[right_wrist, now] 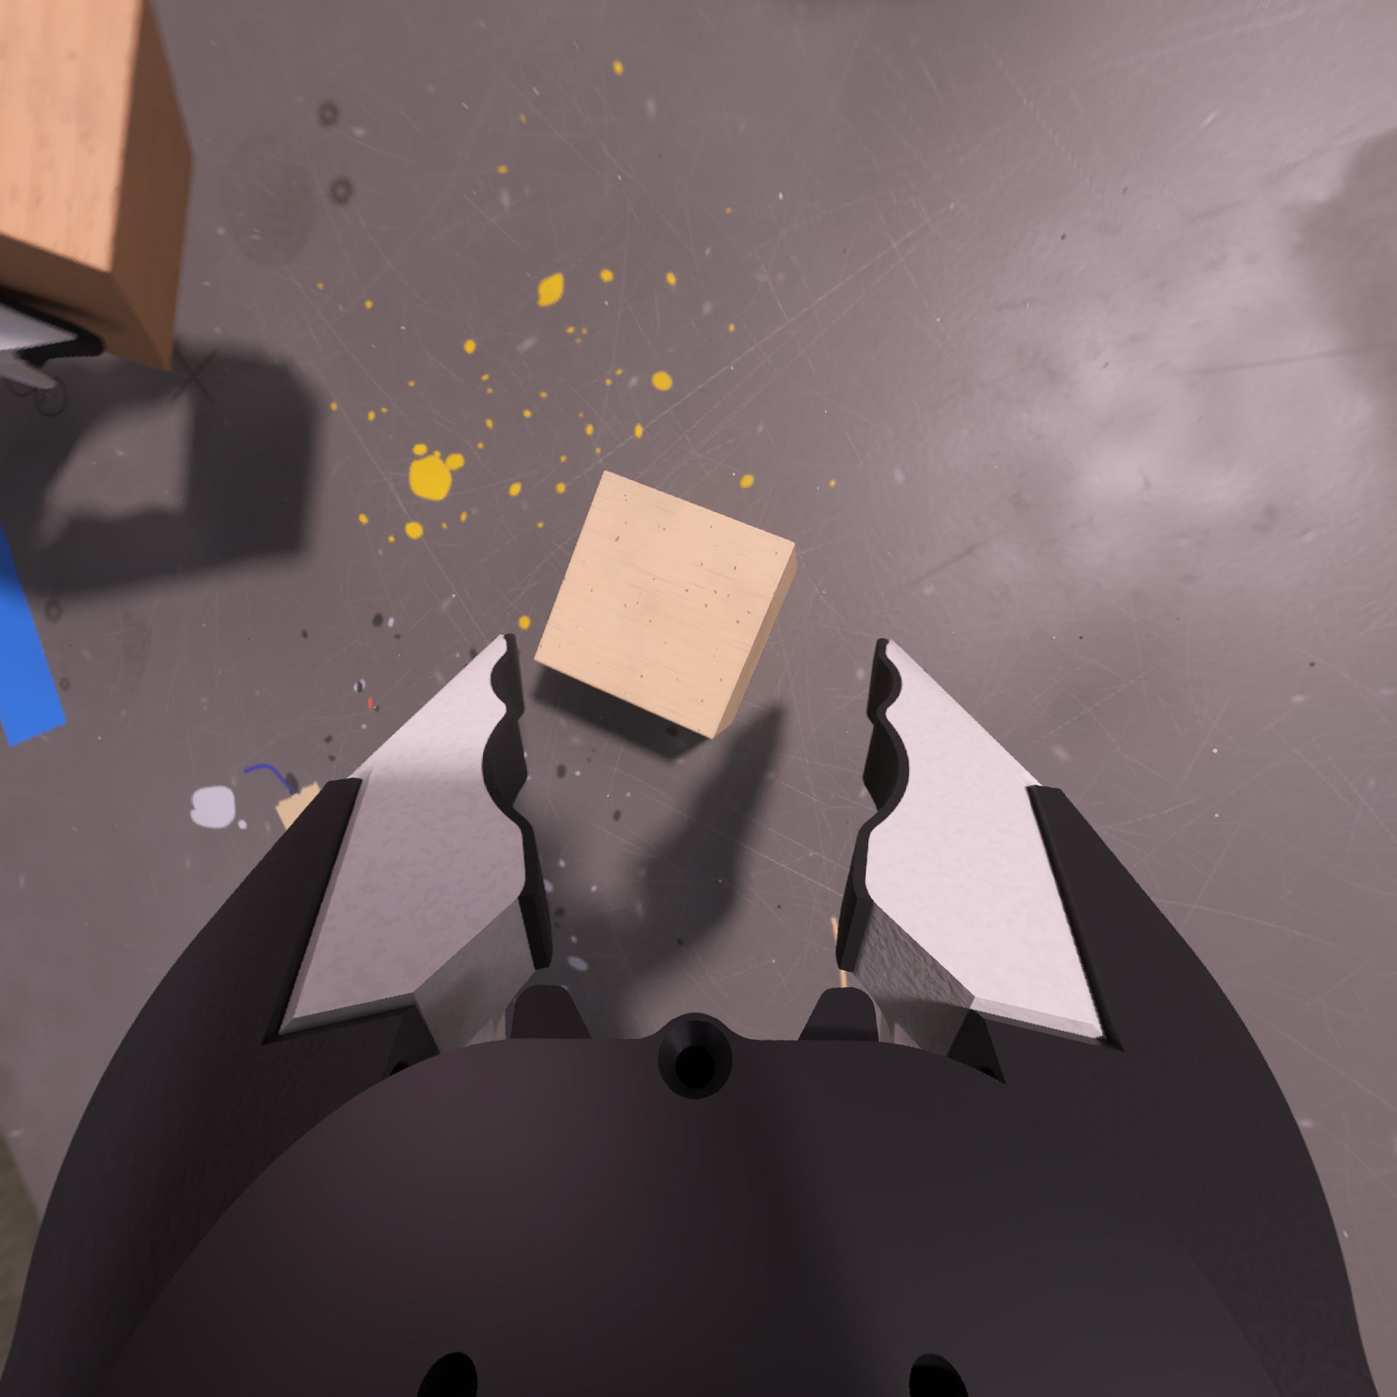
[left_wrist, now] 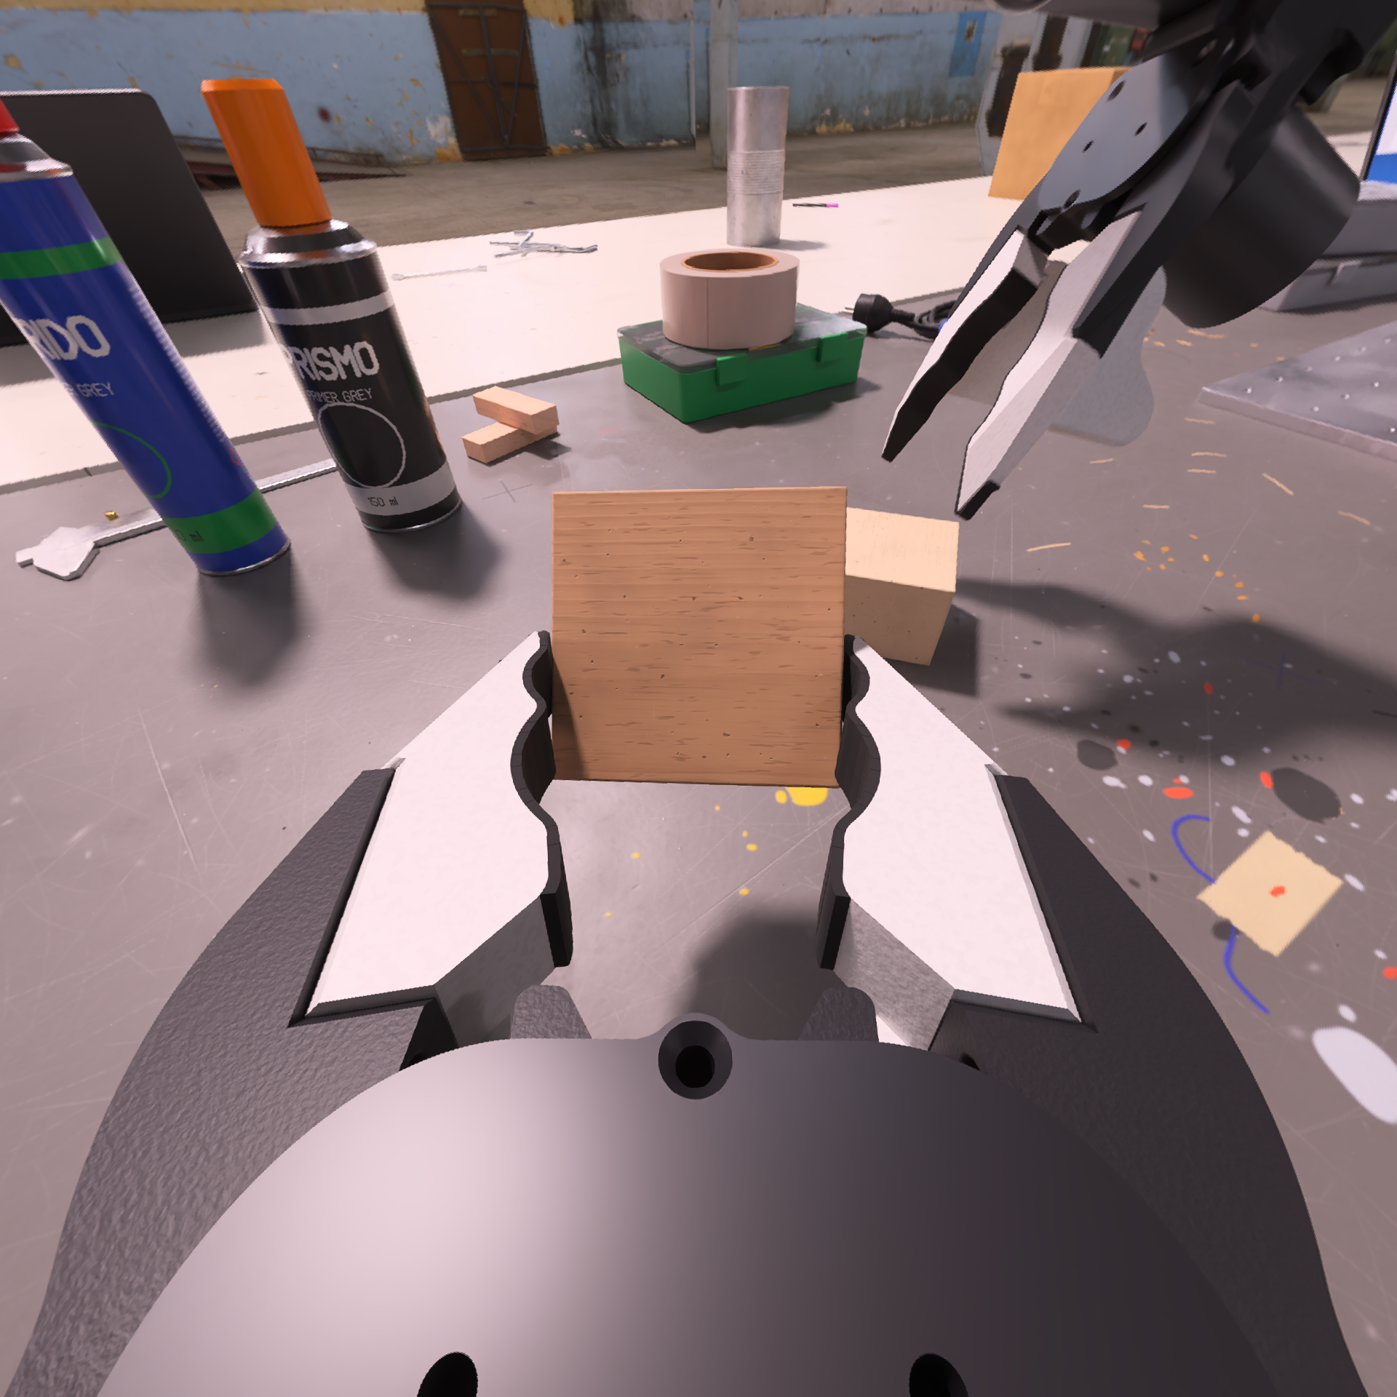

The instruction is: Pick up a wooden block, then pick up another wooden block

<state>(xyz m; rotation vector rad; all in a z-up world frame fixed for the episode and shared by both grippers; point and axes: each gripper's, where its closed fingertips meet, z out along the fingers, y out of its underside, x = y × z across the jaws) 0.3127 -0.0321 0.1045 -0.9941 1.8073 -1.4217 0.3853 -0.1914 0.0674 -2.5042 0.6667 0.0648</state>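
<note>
On the grey table (right_wrist: 983,378), pale wooden cube (right_wrist: 665,605) sits at 12 o'clock below the gaping right claw (right_wrist: 695,665): looks light, rigid, smooth-faced, so pinch two opposite flat faces square-on; left claw (left_wrist: 695,650) is clamped on the darker wooden block (left_wrist: 695,635), held aloft.

The darker wooden block (left_wrist: 697,635) hides the near left corner of the pale wooden block (left_wrist: 899,582) behind it. In the right wrist view the darker block (right_wrist: 75,151) is cut by the top and left edges. Left of the darker block, the blue spray can (left_wrist: 113,378) loses its top and left side to the frame. The blue strip (right_wrist: 26,642) is cut at the left edge; its kind is indeterminate. Objects beyond the tape roll (left_wrist: 728,298) are too small to identify.
</note>
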